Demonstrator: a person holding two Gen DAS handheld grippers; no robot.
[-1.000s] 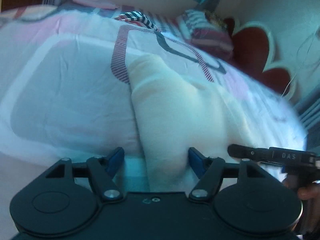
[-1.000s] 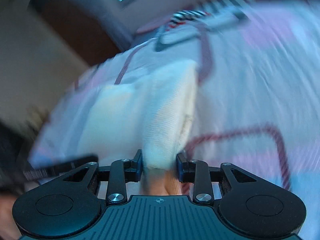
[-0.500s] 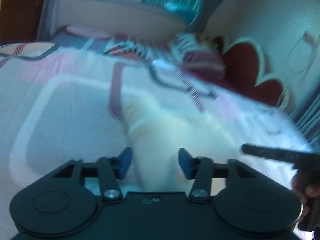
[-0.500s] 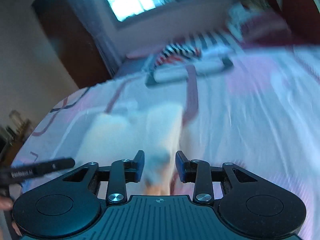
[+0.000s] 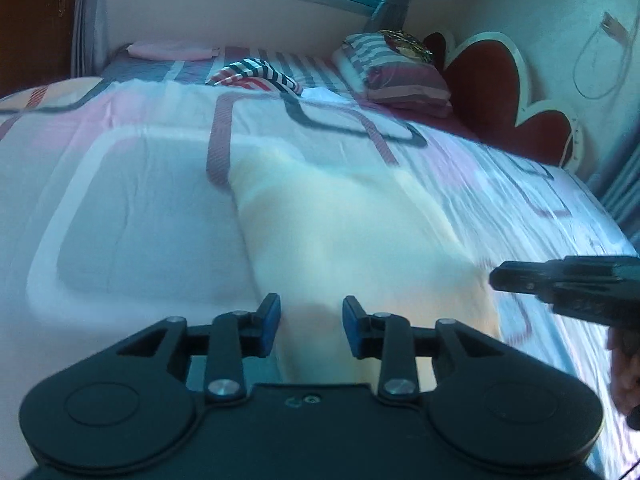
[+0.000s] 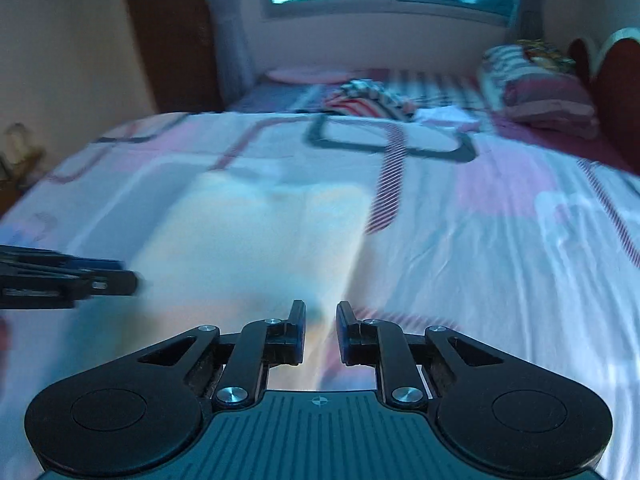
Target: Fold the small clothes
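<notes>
Cream garment (image 5: 340, 232) flat on the patterned bedsheet (image 5: 120, 200), stretching from just ahead of both tools toward the far side of the bed. Left gripper (image 5: 311, 326) low at the near edge of the cloth, blue pads (image 5: 271, 322) spread apart, cloth visible in the gap but not pinched. Right gripper (image 6: 320, 330) likewise at the near edge, toward the cloth's right side, fingers (image 6: 297, 330) parted with a narrow gap; whether any fabric is caught cannot be told, near edge too blurred. From the right wrist view, cream garment (image 6: 256, 248) ahead and to the left, left gripper's tip entering at left. From the left wrist view, right tool entering at right, just beside the cloth's right edge. Striped pillow (image 5: 396, 70) and striped clothing (image 5: 256, 74) well apart at the far end, near the red headboard (image 5: 504, 92).
</notes>
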